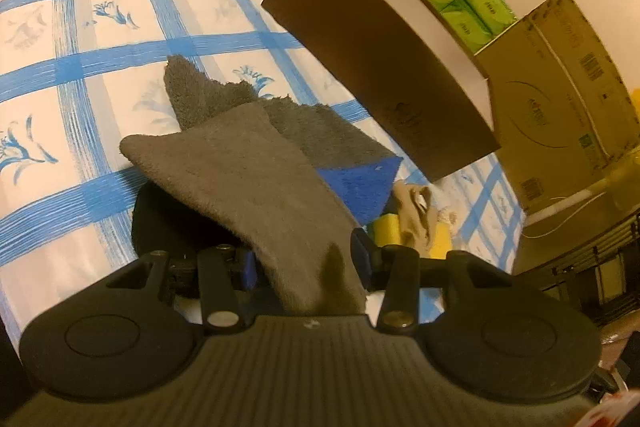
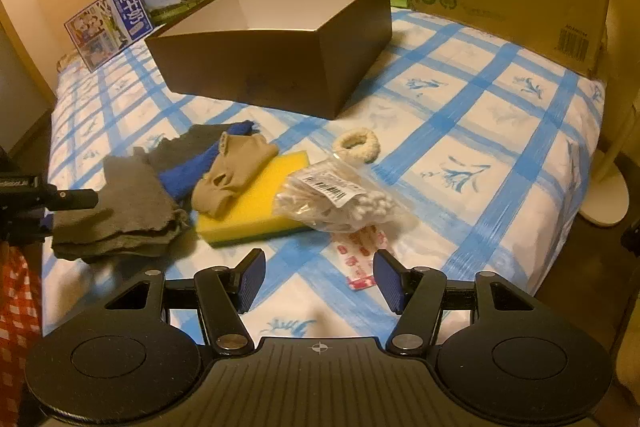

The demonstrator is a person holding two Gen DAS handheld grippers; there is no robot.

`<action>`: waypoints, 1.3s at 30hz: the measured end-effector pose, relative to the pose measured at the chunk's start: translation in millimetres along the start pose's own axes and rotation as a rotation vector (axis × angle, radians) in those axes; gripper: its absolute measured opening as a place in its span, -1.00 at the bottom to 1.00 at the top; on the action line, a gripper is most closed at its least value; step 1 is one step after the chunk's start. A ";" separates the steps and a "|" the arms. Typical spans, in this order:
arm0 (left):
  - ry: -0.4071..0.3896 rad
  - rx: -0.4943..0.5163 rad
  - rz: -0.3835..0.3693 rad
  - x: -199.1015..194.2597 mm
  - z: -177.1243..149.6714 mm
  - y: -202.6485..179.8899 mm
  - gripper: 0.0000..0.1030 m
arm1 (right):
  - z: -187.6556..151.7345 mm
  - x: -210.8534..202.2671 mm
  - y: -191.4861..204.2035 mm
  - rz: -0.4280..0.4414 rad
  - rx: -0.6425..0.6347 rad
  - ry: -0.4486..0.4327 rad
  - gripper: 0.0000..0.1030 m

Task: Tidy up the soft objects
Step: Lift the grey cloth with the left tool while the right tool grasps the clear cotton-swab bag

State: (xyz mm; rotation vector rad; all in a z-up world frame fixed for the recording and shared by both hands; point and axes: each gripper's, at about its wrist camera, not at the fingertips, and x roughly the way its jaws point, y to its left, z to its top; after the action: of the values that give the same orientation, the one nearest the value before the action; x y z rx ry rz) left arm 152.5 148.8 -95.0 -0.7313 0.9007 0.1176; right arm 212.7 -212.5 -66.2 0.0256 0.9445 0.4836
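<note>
- Left tool (image 1: 306,259) grips the grey cloth (image 1: 248,187), lifted off the bed (image 1: 80,67), likely bound for the box
- Right tool (image 2: 320,279) hangs wide and empty
- Brown box (image 2: 280,67) sits open behind the pile
- Yellow sponge (image 2: 248,203) underlies the beige sock (image 2: 228,175)

grey cloth (image 2: 132,211), yellow sponge (image 2: 256,203), brown box (image 2: 276,67), blue-checked white sheet (image 2: 480,131).

left tool (image 1: 306,263) gripping grey cloth (image 1: 248,179) (draped), dark box (image 1: 372,67) beyond
</note>
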 end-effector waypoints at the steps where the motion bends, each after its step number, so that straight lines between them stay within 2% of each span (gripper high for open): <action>1: -0.002 0.006 0.012 1.6 0.3 0.5 -0.26 | 0.0 0.5 -0.5 -0.005 -0.004 -0.001 0.16; 5: -0.016 0.036 0.037 4.3 2.8 -4.5 -0.75 | 1.6 5.0 -1.6 -0.028 -0.048 -0.022 0.16; 6: -0.022 0.051 0.038 2.8 3.3 -7.4 -0.83 | 2.2 6.4 -1.2 -0.034 -0.068 -0.029 0.16; 8: -0.045 0.103 0.056 -3.2 3.7 -15.6 -0.87 | 3.4 10.1 -0.2 -0.049 -0.119 -0.053 0.16; 13: -0.092 0.224 0.088 -20.6 6.9 -38.8 -0.89 | 4.3 27.9 6.4 -0.116 -0.304 -0.088 0.16; 17: -0.107 0.310 0.118 -30.6 8.8 -55.9 -0.89 | 2.2 41.5 7.2 -0.125 -0.418 -0.088 0.16; 24: -0.105 0.359 0.145 -39.1 8.3 -67.6 -0.89 | 2.2 62.4 9.5 -0.140 -0.535 -0.074 0.15; 26: -0.099 0.362 0.154 -39.3 7.6 -67.3 -0.89 | 2.5 65.2 9.6 -0.145 -0.551 -0.076 -0.05; 27: -0.097 0.363 0.155 -39.5 7.1 -66.9 -0.89 | 2.9 66.8 9.9 -0.141 -0.562 -0.069 -0.29; 31: -0.092 0.362 0.162 -40.8 4.8 -65.5 -0.89 | 1.6 67.8 10.2 -0.152 -0.599 -0.078 -0.59; 39: -0.115 0.371 0.161 -50.9 3.0 -67.6 -0.89 | 8.8 41.7 7.6 -0.170 -0.565 -0.163 -0.66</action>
State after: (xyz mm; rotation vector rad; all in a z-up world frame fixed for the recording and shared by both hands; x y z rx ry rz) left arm 148.4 109.9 -20.0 -0.3035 0.8400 0.1292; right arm 236.9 -187.0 -91.4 -0.5153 0.6193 0.5662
